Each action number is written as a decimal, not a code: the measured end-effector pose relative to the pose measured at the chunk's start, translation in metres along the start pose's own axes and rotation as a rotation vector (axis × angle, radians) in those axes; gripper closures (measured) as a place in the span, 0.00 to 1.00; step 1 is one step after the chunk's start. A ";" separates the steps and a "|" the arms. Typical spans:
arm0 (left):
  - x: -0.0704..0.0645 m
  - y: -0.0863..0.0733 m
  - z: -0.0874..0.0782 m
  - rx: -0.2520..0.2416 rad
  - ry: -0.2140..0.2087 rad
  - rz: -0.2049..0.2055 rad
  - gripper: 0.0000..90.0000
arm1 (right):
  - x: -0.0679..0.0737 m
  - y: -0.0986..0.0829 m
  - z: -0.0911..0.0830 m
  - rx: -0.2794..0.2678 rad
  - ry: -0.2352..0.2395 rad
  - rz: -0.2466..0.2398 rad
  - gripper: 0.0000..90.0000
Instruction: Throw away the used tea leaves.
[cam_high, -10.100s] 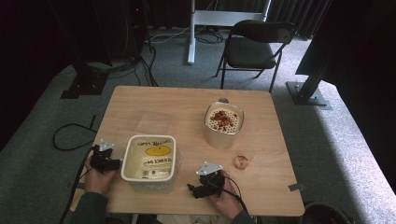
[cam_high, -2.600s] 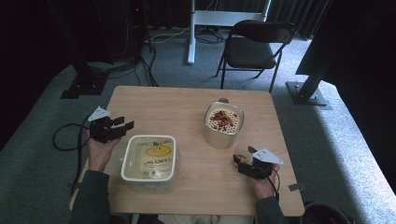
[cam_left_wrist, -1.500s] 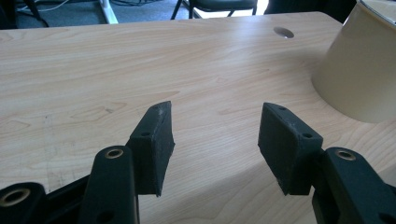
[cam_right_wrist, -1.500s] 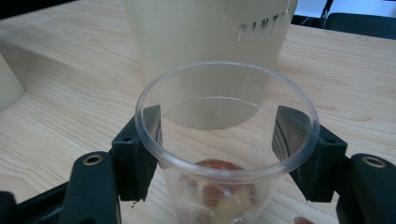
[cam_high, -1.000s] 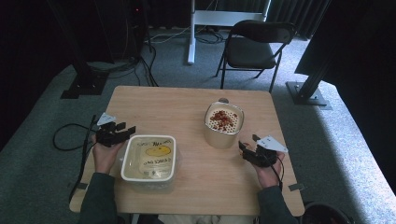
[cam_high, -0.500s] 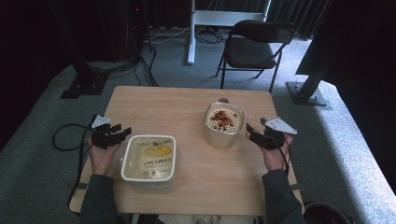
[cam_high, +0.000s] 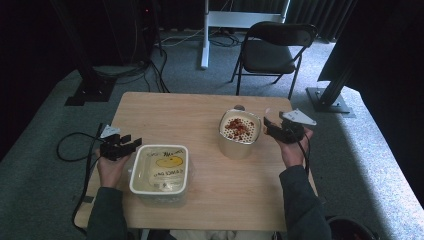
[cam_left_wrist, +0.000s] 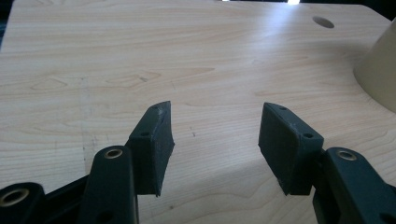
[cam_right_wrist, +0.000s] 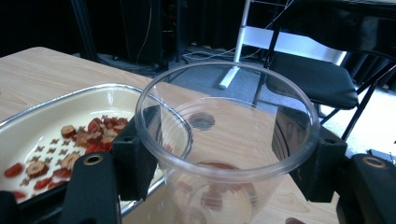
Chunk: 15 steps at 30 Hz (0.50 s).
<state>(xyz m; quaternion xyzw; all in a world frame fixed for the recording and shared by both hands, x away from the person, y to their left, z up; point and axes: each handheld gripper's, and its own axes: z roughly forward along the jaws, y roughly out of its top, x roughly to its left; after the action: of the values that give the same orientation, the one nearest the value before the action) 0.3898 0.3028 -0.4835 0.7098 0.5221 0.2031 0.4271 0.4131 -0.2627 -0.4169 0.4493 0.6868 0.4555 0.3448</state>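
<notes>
Table (cam_high: 200, 115): light wood, small round hole near the far edge (cam_left_wrist: 323, 22).

My left gripper (cam_high: 131, 143) sits low at the table's left edge, just left of the tub (cam_high: 160, 170). In the left gripper view its jaws stand wide apart with nothing between them, only bare wood under the pads (cam_left_wrist: 156, 144). They point across the table toward the bowl, whose cream wall shows at the right edge (cam_left_wrist: 378, 79).

Tub: white, rounded rectangle, lid on, yellow print on top. It sits on the near left part of the table, apart from my left gripper's tips, though the gap is small.

Bowl (cam_high: 240, 134): cream-sided, metal-rimmed, on the right half of the table, holding red and tan dried slices (cam_right_wrist: 79, 140) spread over its bottom.

My right gripper (cam_high: 270, 128) is raised just right of the bowl, its tips near the rim. In the right gripper view the jaws are closed on a clear plastic cup (cam_right_wrist: 229, 154), one pad on each side of the wall just below the lip. The cup is upright, mouth open to the camera, beside the bowl's rim. Something reddish lies at its bottom, possibly a few slices; the plastic blurs it too much to be sure.

Behind the table: a black folding chair (cam_high: 275, 50) on grey carpet.
</notes>
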 end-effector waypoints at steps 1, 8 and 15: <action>0.000 -0.001 0.001 0.007 0.005 0.005 0.50 | 0.001 0.002 0.002 0.004 -0.001 -0.003 0.37; 0.000 -0.005 0.006 0.024 0.005 0.004 0.50 | 0.000 0.011 0.010 0.006 -0.008 -0.007 0.37; 0.000 -0.006 0.007 0.028 0.003 -0.001 0.50 | -0.003 0.018 0.013 0.013 -0.019 -0.017 0.37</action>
<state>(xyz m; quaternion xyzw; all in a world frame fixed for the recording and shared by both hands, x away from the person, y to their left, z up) 0.3918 0.3006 -0.4929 0.7151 0.5257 0.1967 0.4166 0.4316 -0.2581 -0.4045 0.4500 0.6902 0.4439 0.3524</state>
